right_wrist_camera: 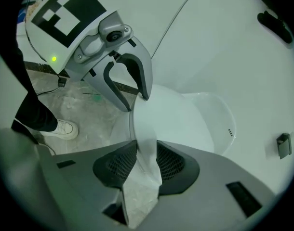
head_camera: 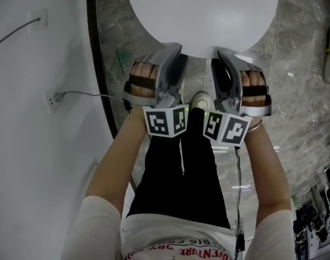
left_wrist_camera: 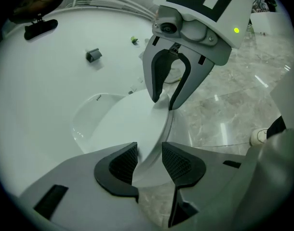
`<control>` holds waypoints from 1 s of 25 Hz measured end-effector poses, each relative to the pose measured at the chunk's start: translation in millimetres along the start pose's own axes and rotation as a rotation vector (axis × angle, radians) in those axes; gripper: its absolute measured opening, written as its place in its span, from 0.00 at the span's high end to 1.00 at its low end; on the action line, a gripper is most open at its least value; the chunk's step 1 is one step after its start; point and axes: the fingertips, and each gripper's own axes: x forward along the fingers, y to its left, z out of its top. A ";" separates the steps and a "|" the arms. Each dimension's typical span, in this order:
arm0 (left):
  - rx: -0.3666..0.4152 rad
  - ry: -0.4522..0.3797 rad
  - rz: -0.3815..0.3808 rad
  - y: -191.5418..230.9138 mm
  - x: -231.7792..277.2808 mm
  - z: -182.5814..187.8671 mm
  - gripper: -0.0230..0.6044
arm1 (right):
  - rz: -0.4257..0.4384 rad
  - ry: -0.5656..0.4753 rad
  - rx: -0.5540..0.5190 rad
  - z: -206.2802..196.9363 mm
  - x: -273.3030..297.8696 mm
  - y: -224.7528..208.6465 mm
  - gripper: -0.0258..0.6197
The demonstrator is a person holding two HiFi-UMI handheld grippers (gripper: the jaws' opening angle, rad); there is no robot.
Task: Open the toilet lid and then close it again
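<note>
The white toilet lid (head_camera: 203,15) lies flat and closed at the top of the head view. My left gripper (head_camera: 173,52) and right gripper (head_camera: 223,56) reach down side by side onto its front edge. In the left gripper view the lid (left_wrist_camera: 127,124) has its rim running between the two black pads (left_wrist_camera: 120,165), filling the space between them. The right gripper view shows the same rim (right_wrist_camera: 146,153) pinched between that gripper's pads (right_wrist_camera: 172,163). Each gripper also shows in the other's view, its fingertips at the lid's edge: the right gripper (left_wrist_camera: 164,102) and the left gripper (right_wrist_camera: 137,102).
A white curved wall (head_camera: 40,91) rises to the left, with a socket and cable (head_camera: 52,97). Grey marble floor (head_camera: 300,91) surrounds the toilet. The person's dark trousers (head_camera: 181,172) and a white shoe (head_camera: 200,99) stand just before the bowl (right_wrist_camera: 209,114).
</note>
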 end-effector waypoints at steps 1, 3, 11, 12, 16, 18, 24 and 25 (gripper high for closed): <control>0.007 0.002 -0.003 0.7 -0.3 0.6 0.71 | 0.002 0.001 0.001 0.4 -1.1 -1.6 0.81; 0.023 -0.001 -0.007 3.3 -1.9 2.6 0.71 | -0.001 -0.003 0.002 1.6 -5.2 -5.5 0.81; 0.049 -0.065 0.039 36.7 -22.6 30.5 0.71 | -0.023 -0.040 0.016 11.6 -39.4 -37.5 0.81; 0.041 -0.075 0.032 42.5 -26.6 35.7 0.72 | -0.025 -0.043 0.023 14.4 -44.5 -42.8 0.81; 0.006 -0.082 -0.006 70.0 -46.0 54.6 0.75 | -0.035 -0.059 0.050 28.4 -68.2 -69.6 0.81; 0.007 -0.093 0.000 85.1 -56.6 65.2 0.77 | -0.042 -0.062 0.045 34.6 -81.2 -85.2 0.81; 0.017 -0.117 0.021 135.9 -78.1 98.1 0.82 | -0.068 -0.034 0.039 50.3 -112.1 -136.8 0.81; 0.020 -0.119 0.022 143.3 -80.3 103.2 0.82 | -0.072 -0.027 0.036 52.0 -115.9 -144.4 0.81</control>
